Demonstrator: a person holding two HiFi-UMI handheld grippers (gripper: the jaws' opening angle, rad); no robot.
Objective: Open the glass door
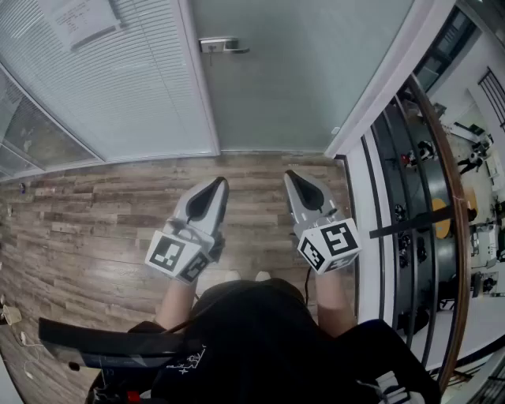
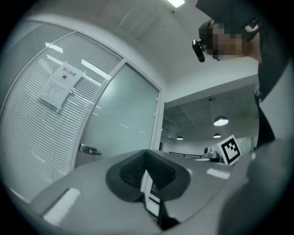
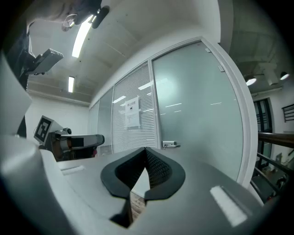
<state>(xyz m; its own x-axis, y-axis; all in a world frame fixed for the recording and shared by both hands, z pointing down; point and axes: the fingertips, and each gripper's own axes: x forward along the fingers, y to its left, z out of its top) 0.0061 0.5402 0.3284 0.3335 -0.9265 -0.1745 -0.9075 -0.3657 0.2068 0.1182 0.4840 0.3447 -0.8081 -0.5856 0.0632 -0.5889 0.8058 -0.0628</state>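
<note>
The frosted glass door (image 1: 300, 71) in its white frame stands shut, straight ahead of both sets of fingers and well apart from them. Its short silver lever handle (image 1: 221, 46) sits at the door's left edge, beyond the tips of the left gripper (image 1: 218, 185) and a little to their side, and up and to the left of the right gripper (image 1: 293, 175).

Both grippers hang side by side in front of the person. In each gripper view the dark ribbed pads meet at their tips, so both pairs of fingers are clenched on nothing.

Left of the left fingers runs a glass partition backed with white slatted blinds (image 1: 118, 87), a paper notice (image 1: 83, 20) stuck on it. Under both grippers is grey-brown wood-plank floor (image 1: 95, 229). Just right of the right fingers is a dark metal railing with a brown wooden handrail (image 1: 442, 197).

To my eye the reach has not begun. The main risk is going at the lever with fingers pressed together: a narrow closed tip would likely skid off the smooth metal and knock the glass. Parted fingers could seat round it better. I cannot tell which way the door swings, so a push the wrong way would only strain the latch. The railing also sits close enough to catch the right arm on a wide swing.
</note>
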